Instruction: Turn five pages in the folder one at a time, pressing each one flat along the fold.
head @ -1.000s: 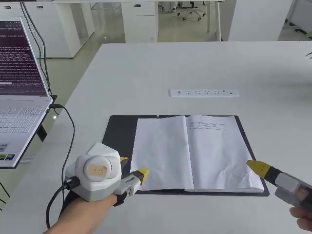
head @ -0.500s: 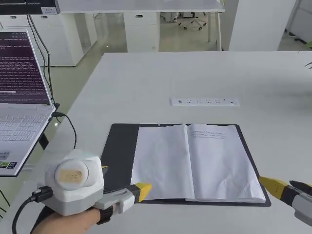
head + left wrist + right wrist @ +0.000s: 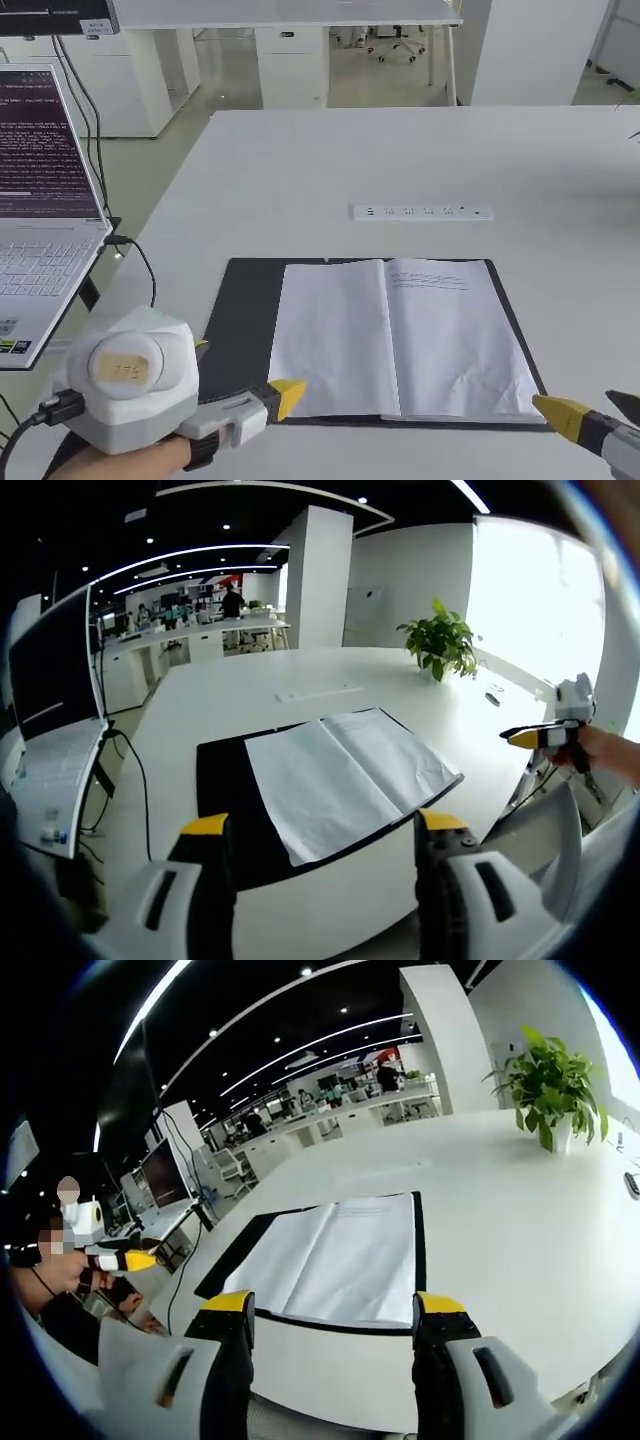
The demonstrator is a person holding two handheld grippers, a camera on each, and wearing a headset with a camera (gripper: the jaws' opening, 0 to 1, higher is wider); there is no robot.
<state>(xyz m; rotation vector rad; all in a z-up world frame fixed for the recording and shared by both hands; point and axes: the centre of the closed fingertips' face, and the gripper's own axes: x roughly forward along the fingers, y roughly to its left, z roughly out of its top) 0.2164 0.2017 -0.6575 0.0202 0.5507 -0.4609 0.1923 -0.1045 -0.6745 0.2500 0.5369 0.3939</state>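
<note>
Across the white bench [image 3: 300, 150], at the middle of the head view, the black folder [image 3: 240, 320] lies open, its white pages [image 3: 400, 340] spread flat. At 9 o'clock, off the bench edge, stands an open laptop [image 3: 40, 200]. The left gripper [image 3: 322, 823] at the folder's 7 o'clock and the right gripper [image 3: 334, 1302] at its 5 o'clock both have jaws spread wide, holding nothing. A power strip [image 3: 422, 212] lies at 12 o'clock.

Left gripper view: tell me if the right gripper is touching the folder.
No, the right gripper hangs in the air, well apart from the folder.
</note>
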